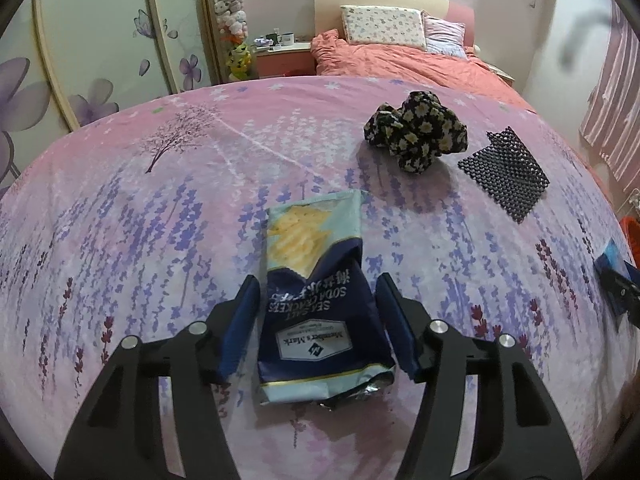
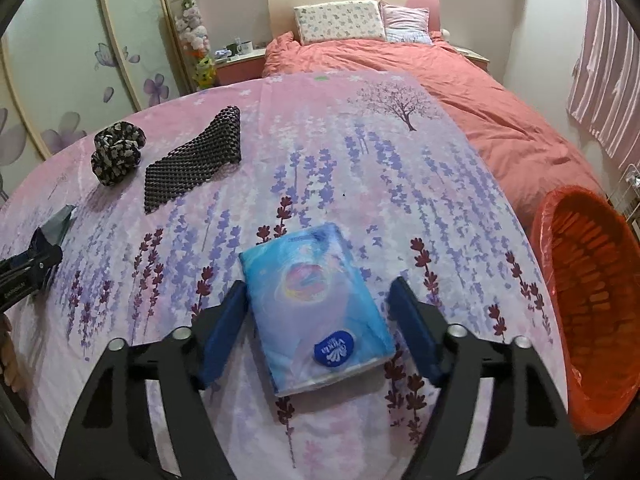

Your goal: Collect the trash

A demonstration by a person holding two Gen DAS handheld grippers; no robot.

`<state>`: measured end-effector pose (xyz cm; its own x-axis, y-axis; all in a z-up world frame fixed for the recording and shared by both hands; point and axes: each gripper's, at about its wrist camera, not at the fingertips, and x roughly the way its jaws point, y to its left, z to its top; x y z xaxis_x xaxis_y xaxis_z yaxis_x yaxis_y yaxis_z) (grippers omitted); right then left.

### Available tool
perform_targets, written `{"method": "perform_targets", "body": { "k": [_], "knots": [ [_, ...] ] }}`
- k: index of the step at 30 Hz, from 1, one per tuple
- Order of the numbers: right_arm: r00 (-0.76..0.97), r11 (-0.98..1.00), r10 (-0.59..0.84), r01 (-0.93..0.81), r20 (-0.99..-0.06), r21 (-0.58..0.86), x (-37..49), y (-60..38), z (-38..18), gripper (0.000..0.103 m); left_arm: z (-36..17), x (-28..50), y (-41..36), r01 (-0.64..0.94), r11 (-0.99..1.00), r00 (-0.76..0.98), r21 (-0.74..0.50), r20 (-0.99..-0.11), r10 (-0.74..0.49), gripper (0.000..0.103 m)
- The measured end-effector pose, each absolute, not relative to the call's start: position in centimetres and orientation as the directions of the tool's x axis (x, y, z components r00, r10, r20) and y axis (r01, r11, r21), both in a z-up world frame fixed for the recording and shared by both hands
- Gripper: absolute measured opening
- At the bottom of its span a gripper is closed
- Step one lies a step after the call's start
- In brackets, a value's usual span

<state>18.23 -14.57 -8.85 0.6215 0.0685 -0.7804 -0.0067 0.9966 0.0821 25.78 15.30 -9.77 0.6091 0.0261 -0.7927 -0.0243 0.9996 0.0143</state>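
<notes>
Bedroom, pink floral sheet as my surface. Left claw (image 1: 318, 320) straddles the cracker bag (image 1: 316, 280), jaws about bag-wide, pads just beside its sides; can't tell if they press. Right claw (image 2: 318, 328) stands wide around the tissue pack (image 2: 316, 312), gaps both sides, pack lying on the sheet. Step: closing on both items. Next I'd squeeze, lift, carry right to the orange bin (image 2: 592, 280). Bag reads "Member's Mark", "Sea Salt Soda Crackers"; pack logo looks like "Vinda".
</notes>
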Motion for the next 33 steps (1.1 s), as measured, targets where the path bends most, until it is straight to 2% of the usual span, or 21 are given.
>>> {"method": "perform_targets", "body": {
  "k": [5, 8, 12, 25, 33],
  "knots": [
    [0.617, 0.999, 0.037, -0.010, -0.786, 0.039, 18.3, -13.7, -8.8, 0.066, -9.7, 26.1, 15.3, -0.035, 0.999, 0.610, 0.015, -0.792, 0.034, 0.056],
    [0.621, 0.999, 0.031, -0.008, -0.783, 0.033, 18.2, -13.5, -8.7, 0.057, -9.6, 26.6, 15.0, -0.039, 0.999, 0.614, 0.016, -0.788, 0.037, 0.042],
    [0.622, 1.000, 0.027, -0.007, -0.782, 0.029, 17.8, -13.3, -8.4, 0.054, -9.3, 26.6, 14.1, -0.017, 0.998, 0.631, 0.054, -0.774, 0.053, 0.034],
    [0.713, 0.998, 0.013, 0.029, -0.701, 0.047, 13.1, -15.9, -3.9, 0.053, -4.5, 23.2, 11.0, 0.039, 0.998, 0.695, 0.051, -0.718, 0.009, 0.033],
    [0.773, 0.997, -0.028, 0.070, -0.633, 0.041, 10.3, -18.8, -1.1, 0.053, -1.0, 20.3, 6.7, 0.116, 0.993, 0.736, 0.026, -0.674, -0.068, 0.033]
  ]
}}
